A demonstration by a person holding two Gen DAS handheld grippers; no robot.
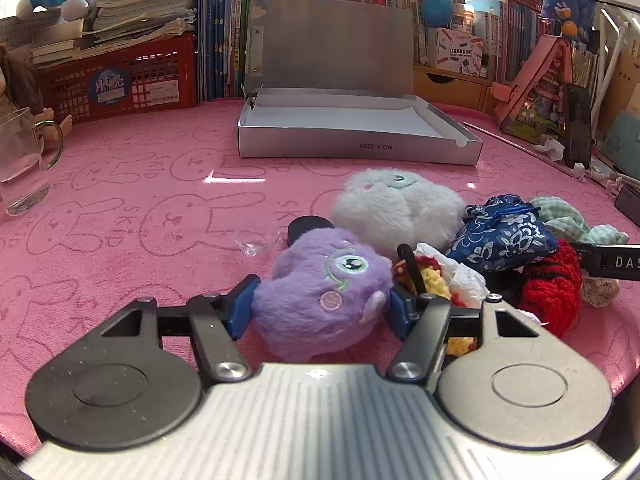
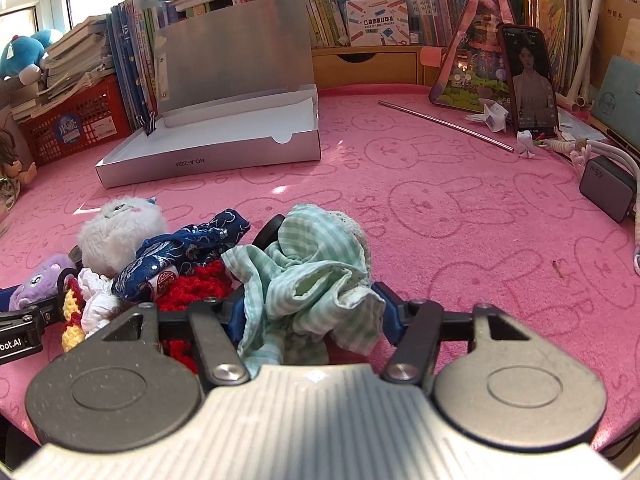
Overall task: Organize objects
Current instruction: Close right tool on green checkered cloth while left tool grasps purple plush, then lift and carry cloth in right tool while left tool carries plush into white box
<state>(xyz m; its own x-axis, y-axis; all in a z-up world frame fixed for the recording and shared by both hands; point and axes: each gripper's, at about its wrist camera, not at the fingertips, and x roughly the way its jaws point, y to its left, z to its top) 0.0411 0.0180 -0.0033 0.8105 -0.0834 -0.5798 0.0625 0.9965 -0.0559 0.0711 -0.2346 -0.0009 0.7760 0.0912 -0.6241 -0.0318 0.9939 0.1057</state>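
Note:
My left gripper (image 1: 320, 304) is shut on a purple plush toy (image 1: 324, 292), its blue pads pressing both sides, low on the pink cloth. My right gripper (image 2: 312, 304) is shut on a green checked cloth (image 2: 312, 276). Between them lies a pile: a white plush toy (image 1: 396, 208), a blue patterned pouch (image 1: 500, 236), a red knitted piece (image 1: 552, 292), a yellow knitted piece (image 1: 432, 280) and crumpled white paper (image 1: 464, 276). An open silver box (image 1: 356, 148) with its lid up stands empty at the back; it also shows in the right wrist view (image 2: 208, 164).
A glass mug (image 1: 24, 160) stands at the left. A small clear lid (image 1: 256, 240) and a black disc (image 1: 308, 226) lie by the plush toys. A red basket (image 1: 120, 80), books, a phone (image 2: 528, 80), a metal rod (image 2: 444, 124) and a charger (image 2: 608, 188) line the edges.

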